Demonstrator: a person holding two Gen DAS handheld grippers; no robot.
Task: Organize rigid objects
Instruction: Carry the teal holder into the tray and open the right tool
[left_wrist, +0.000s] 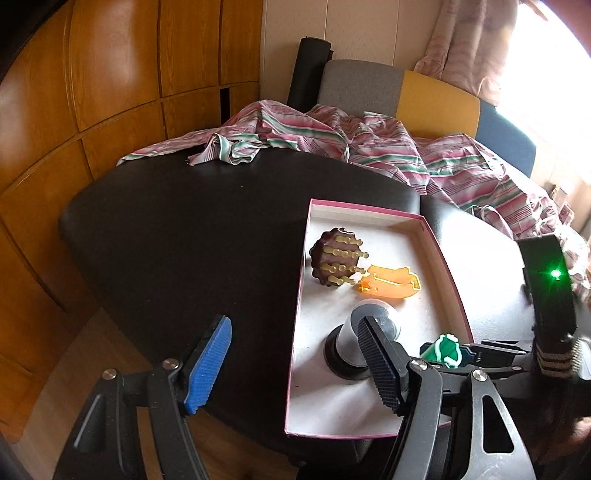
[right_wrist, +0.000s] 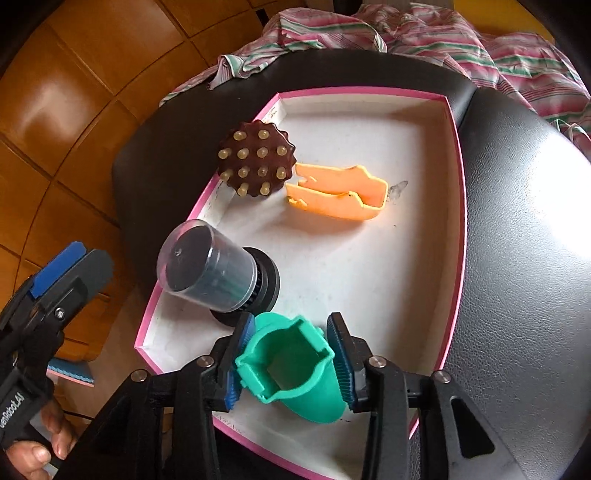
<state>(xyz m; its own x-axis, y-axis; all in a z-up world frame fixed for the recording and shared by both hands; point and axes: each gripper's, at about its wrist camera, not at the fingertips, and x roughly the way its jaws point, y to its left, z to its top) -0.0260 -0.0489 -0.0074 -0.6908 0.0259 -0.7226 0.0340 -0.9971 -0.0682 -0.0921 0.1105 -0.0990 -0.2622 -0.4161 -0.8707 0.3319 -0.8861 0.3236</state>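
Note:
A shallow white box with a pink rim (left_wrist: 369, 212) (right_wrist: 369, 92) lies on a black leather top. It holds a brown round brush with pale pegs (left_wrist: 334, 258) (right_wrist: 256, 158), an orange cutter (left_wrist: 391, 282) (right_wrist: 340, 195) and a black cylinder under a clear cap (left_wrist: 364, 339) (right_wrist: 210, 269). My right gripper (right_wrist: 291, 358) (left_wrist: 454, 350) hangs over the box's near end, shut on a green cutter (right_wrist: 314, 402) (left_wrist: 447, 350), with both pads against its sides. My left gripper (left_wrist: 295, 369) (right_wrist: 55, 277) stands open and holds nothing. Its left finger is over the black top and its right finger is over the box.
A crumpled pink, green and white striped cloth (left_wrist: 369, 144) (right_wrist: 480, 40) covers the far side of the top. Behind it stands a grey, yellow and blue chair back (left_wrist: 406, 92). Wooden panels (left_wrist: 110, 92) line the left. A person's hand (right_wrist: 37, 443) holds the left gripper.

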